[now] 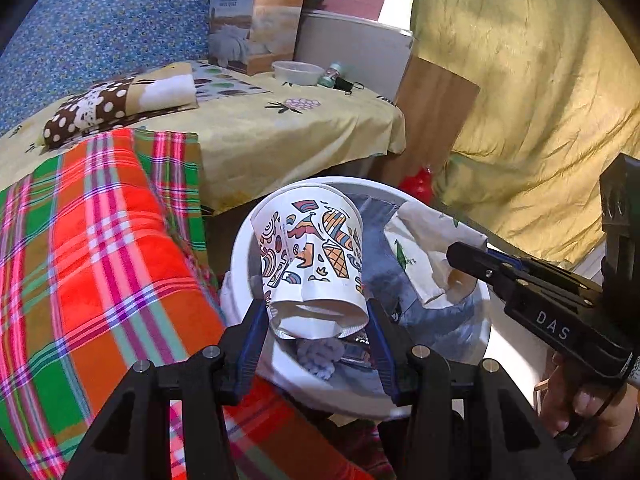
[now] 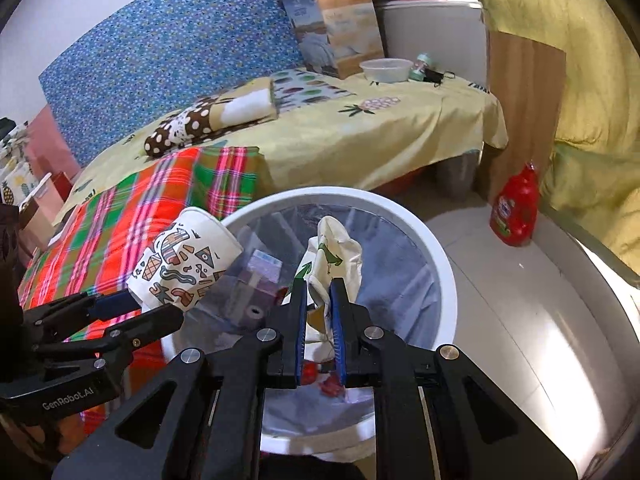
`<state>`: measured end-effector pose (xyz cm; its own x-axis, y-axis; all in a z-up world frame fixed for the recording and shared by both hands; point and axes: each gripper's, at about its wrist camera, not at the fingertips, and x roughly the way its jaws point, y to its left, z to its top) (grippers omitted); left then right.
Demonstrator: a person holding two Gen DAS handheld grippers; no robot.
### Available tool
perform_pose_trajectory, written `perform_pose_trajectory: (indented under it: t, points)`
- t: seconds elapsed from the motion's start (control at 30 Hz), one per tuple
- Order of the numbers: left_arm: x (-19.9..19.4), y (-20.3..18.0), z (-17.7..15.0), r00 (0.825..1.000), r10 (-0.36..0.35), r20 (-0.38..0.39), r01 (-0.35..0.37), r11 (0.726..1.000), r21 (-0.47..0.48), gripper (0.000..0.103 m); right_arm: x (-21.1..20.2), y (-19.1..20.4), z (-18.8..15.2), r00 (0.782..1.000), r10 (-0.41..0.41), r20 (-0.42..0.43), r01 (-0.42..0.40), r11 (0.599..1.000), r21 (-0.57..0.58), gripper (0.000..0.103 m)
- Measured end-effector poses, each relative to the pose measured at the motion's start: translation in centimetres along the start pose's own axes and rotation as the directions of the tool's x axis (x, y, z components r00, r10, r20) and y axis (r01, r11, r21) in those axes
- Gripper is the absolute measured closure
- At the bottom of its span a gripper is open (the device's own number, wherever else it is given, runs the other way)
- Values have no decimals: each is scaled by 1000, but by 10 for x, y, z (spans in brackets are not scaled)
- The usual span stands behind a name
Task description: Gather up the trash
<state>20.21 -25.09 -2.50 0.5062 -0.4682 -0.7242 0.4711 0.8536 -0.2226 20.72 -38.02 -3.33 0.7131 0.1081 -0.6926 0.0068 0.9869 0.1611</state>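
Note:
A white trash bin [image 2: 444, 276] with a clear liner stands on the floor beside the bed, with several bits of trash inside. My left gripper [image 1: 316, 308] is shut on a paper cup [image 1: 312, 256] with colourful prints. The cup lies tilted over the bin's left rim [image 1: 240, 248], its mouth toward the camera. My right gripper [image 2: 319, 286] is shut on a crumpled white paper [image 2: 336, 252] with green print, held above the middle of the bin. In the right wrist view the left gripper [image 2: 160, 300] and its cup [image 2: 184, 256] show at the left.
A bed with a yellow sheet [image 2: 380, 132] and a red-green plaid blanket [image 1: 100, 240] borders the bin on the left. A red bottle [image 2: 516, 208] stands on the floor by a wooden board [image 2: 524, 92]. A person's hand [image 1: 572, 396] holds the right gripper.

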Motion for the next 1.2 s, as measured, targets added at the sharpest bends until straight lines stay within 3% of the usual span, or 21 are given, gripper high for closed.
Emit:
perform_pose_trajectory:
  t: [0.13,0.3,0.7,1.2]
  points:
    - [5,-5,3,1000,-7,0,7,1000,5,53,2,-3,-1,1000,-6,-8,6,1000,-3,84]
    - [7,-5,4,1000,1,7,-1,1000,4,52,-2,-4,-1,1000,5,0,-5,1000,2,67]
    - [-25,-1,-4,999,13,49,-12,1000,-13,50,-26,4,-4,999,-3,37,3,1000,4,66]
    - [-89,-5,-38,991,52,120,-49,999,-20,50,-66,40,-25,996,10,90,-5,998,-59,61]
